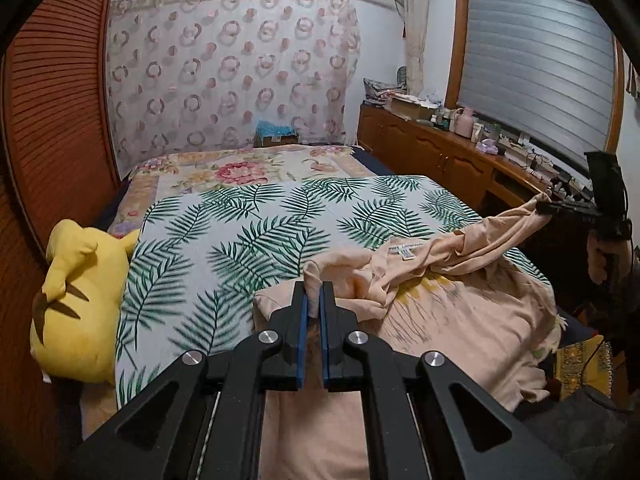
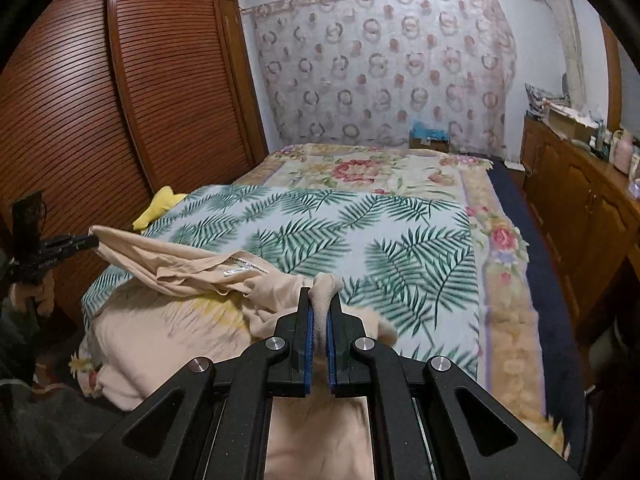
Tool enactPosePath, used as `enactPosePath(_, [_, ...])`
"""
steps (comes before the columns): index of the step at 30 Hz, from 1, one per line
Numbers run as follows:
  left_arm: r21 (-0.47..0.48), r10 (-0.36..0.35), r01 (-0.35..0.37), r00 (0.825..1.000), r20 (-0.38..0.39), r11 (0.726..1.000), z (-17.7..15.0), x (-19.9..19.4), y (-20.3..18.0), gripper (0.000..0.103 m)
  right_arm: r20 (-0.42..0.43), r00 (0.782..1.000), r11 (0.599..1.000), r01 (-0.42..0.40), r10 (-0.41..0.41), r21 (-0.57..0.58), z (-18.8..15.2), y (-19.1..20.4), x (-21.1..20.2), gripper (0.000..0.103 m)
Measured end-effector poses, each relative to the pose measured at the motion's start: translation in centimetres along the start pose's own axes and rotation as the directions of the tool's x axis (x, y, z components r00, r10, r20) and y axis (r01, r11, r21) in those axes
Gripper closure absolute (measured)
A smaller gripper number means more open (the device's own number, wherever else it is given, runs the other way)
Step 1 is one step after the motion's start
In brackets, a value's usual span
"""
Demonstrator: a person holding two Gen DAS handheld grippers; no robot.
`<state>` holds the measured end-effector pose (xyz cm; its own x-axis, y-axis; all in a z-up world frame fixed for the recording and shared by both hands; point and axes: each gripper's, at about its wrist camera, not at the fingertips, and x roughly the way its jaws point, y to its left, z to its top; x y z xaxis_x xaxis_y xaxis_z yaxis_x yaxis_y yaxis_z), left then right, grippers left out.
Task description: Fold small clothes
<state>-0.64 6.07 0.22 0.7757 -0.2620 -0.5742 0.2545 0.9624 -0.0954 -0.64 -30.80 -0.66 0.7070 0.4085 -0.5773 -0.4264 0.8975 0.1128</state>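
The peach garment [image 1: 420,264] hangs stretched between the two grippers, its long axis running sideways from one tool to the other, with the white neck label [image 1: 405,249] facing up near the middle. The rest of it sags down onto the near end of the palm-leaf blanket [image 1: 248,232], just ahead of and below both tools. The left gripper [image 1: 314,292] has its blue pads pressed together on a bunched corner of the cloth; from its own camera the garment trails off to the right toward the other tool. The right gripper [image 2: 320,300] is likewise clamped on a wad of the fabric, with the cloth running away to its left. Both tools tilt downward toward the bed and sit roughly level with each other. A yellow plush toy [image 1: 80,300] lies left of the left gripper, beside the blanket
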Motion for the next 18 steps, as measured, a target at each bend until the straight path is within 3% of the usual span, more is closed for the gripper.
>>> enactPosePath(9, [-0.037, 0.014, -0.015, 0.999, -0.044, 0.999, -3.1, -2.0, 0.4, 0.097, -0.030, 0.999, 0.999, 0.019, -0.018, 0.032, -2.2, 0.3, -2.6, 0.098])
enactPosePath(14, [-0.071, 0.014, -0.019, 0.997, -0.071, 0.997, -4.1, -1.0, 1.1, 0.097, -0.107, 0.994, 0.998, 0.029, -0.022, 0.056, -3.4, 0.4, -1.3, 0.098])
enactPosePath(18, [-0.074, 0.007, -0.011, 0.998, -0.064, 0.997, -3.8, -1.1, 1.3, 0.097, -0.094, 0.995, 0.998, 0.041, -0.036, 0.056, -2.4, 0.7, -0.9, 0.098])
